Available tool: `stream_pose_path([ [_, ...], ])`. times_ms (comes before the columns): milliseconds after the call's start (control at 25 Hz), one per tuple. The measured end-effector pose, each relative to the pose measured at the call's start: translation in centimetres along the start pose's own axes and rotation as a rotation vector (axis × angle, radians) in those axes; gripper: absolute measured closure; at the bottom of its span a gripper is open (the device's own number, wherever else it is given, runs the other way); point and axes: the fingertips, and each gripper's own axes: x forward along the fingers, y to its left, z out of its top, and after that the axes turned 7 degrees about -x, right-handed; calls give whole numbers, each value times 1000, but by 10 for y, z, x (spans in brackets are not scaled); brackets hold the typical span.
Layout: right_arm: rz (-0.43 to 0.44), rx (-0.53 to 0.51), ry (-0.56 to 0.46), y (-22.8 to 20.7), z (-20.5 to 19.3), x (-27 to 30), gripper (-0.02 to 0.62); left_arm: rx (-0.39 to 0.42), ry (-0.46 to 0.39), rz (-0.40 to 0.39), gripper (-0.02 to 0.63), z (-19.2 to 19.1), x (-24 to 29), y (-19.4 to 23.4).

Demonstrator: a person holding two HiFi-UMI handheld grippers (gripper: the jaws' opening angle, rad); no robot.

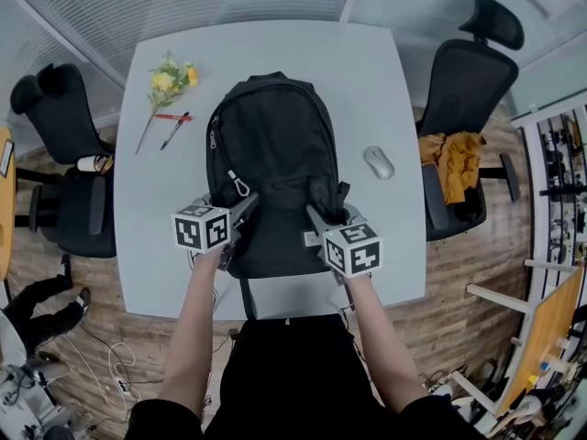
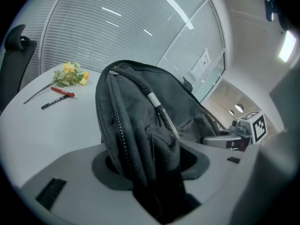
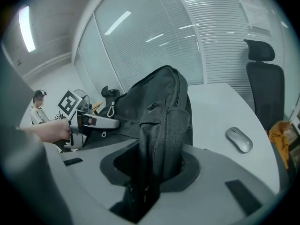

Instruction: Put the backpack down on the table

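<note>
Obs: the backpack (image 1: 273,154), black, lies flat on the counter (image 1: 367,90), front panel up, its near end at the counter edge. One strap (image 1: 246,299) hangs off below that end. The counter appears to carry the whole load, so I judge the put-down essentially done, with only the release left.

Note, left gripper (image 1: 246,203): at the backpack's near-left corner. Jaws stand wide. A bunched fold with the zip (image 2: 117,125) sits between them with slack either side, and the pads are not pinching as far as the left gripper view shows.

Note, right gripper (image 1: 318,218): at the backpack's near-right corner. Jaws at a middling gap, filled by a thick fold of fabric (image 3: 164,130). This reads as a light hold.

Around the backpack: mouse (image 1: 378,162) just to its right, apart; flowers (image 1: 170,79) and two pens (image 1: 172,125) off its far-left side, well apart. Neither is in the way.

Handling, judged: the shell is soft and limp and creases where pinched, so there is nothing rigid to grip. It looks part-filled and of moderate weight. The bag itself is not fragile; contents unknown. Woven fabric gives good friction, so slip is unlikely. The best holds are doubled fabric at the two side seams or a strap root. A single thin layer would stretch and let the body sag.

Risk: fabric snagging on a pad at withdrawal and dragging the backpack toward the edge.
</note>
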Motion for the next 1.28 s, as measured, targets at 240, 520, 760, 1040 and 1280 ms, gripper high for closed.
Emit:
stream_pose_path([
  [240,-2,9,9,-5,1,6,485,-35,11,-4,371,0,6,8],
  [520,-11,11,18,-8,2,10,482,-65,15,-8,356,1,11,14],
  [760,-16,11,29,-10,3,15,479,-100,35,-17,342,-3,14,19],
  [1040,-20,10,30,-11,2,15,474,-129,39,-46,342,-2,14,19],
  [1280,-23,16,28,-12,3,14,468,-140,57,-25,325,-1,9,18],
])
